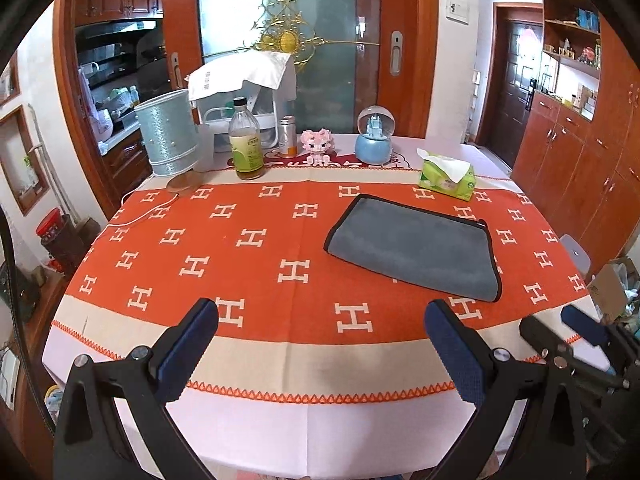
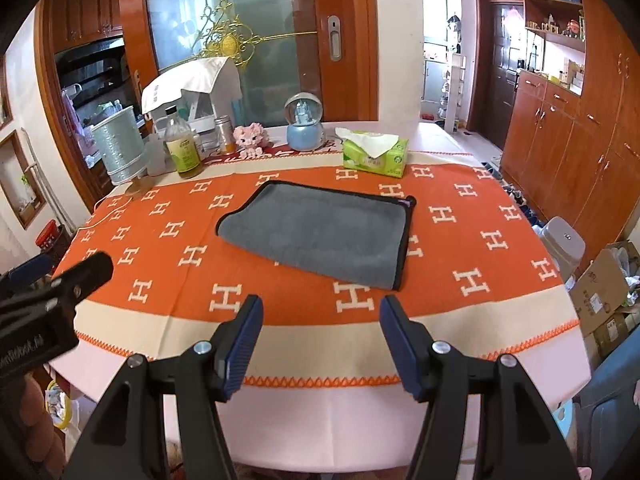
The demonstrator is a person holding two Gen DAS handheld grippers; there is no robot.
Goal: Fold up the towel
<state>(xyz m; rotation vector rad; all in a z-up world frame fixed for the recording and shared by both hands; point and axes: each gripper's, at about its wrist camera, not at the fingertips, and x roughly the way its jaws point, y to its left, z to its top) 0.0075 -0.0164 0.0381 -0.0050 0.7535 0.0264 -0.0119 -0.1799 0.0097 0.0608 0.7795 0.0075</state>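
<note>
A grey towel (image 1: pixel 416 246) with a black edge lies flat on the orange patterned tablecloth (image 1: pixel 248 264), folded into a rectangle; it also shows in the right wrist view (image 2: pixel 320 232). My left gripper (image 1: pixel 320 320) is open and empty, over the near table edge, to the left of the towel. My right gripper (image 2: pixel 320 320) is open and empty, just in front of the towel's near edge. The right gripper also shows at the right of the left wrist view (image 1: pixel 560 328).
Along the far table edge stand a silver-blue lamp (image 1: pixel 170 136), a vinegar bottle (image 1: pixel 246 142), a can (image 1: pixel 287 136), a pink toy (image 1: pixel 316 145), a snow globe (image 1: pixel 374 134) and a green tissue pack (image 1: pixel 446 176). Wooden cabinets (image 2: pixel 580 152) and cardboard boxes (image 2: pixel 604 292) stand at the right.
</note>
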